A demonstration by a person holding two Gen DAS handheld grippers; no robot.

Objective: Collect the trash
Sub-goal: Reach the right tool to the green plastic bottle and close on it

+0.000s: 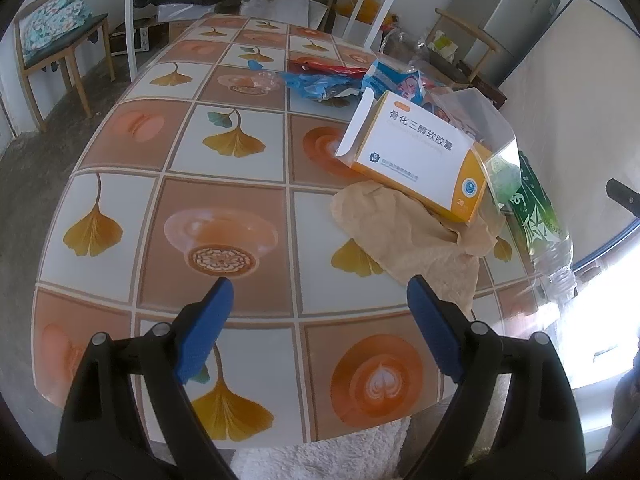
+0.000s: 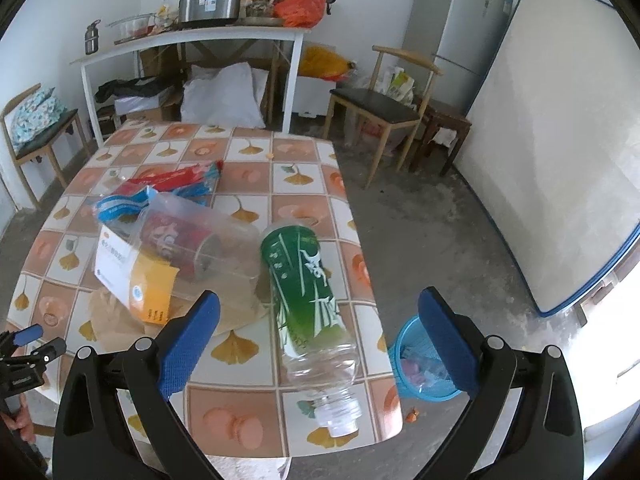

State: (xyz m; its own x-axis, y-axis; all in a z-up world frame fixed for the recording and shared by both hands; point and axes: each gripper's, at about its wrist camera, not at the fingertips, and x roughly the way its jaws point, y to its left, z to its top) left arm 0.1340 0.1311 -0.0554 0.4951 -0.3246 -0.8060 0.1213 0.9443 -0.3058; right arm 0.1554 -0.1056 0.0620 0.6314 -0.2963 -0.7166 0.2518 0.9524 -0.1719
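Trash lies on a patterned table [image 1: 224, 208]. An orange and white medicine box [image 1: 420, 156] rests on crumpled brown paper [image 1: 416, 236], with a clear plastic container [image 2: 200, 240] behind it and blue and red wrappers [image 1: 320, 80] beyond. An empty bottle with a green label [image 2: 308, 300] lies near the table's right edge. My left gripper [image 1: 320, 292] is open and empty, just short of the brown paper. My right gripper [image 2: 320, 312] is open and empty, its fingers either side of the bottle from above. A blue trash basket [image 2: 420, 364] stands on the floor by the table.
Wooden chairs [image 2: 384, 108] stand around the room. A white side table [image 2: 192, 48] with pots and bags is at the back wall. A mattress [image 2: 560, 168] leans against the right wall, beside a fridge [image 2: 456, 28]. White cloth [image 1: 320, 452] lies below the table's near edge.
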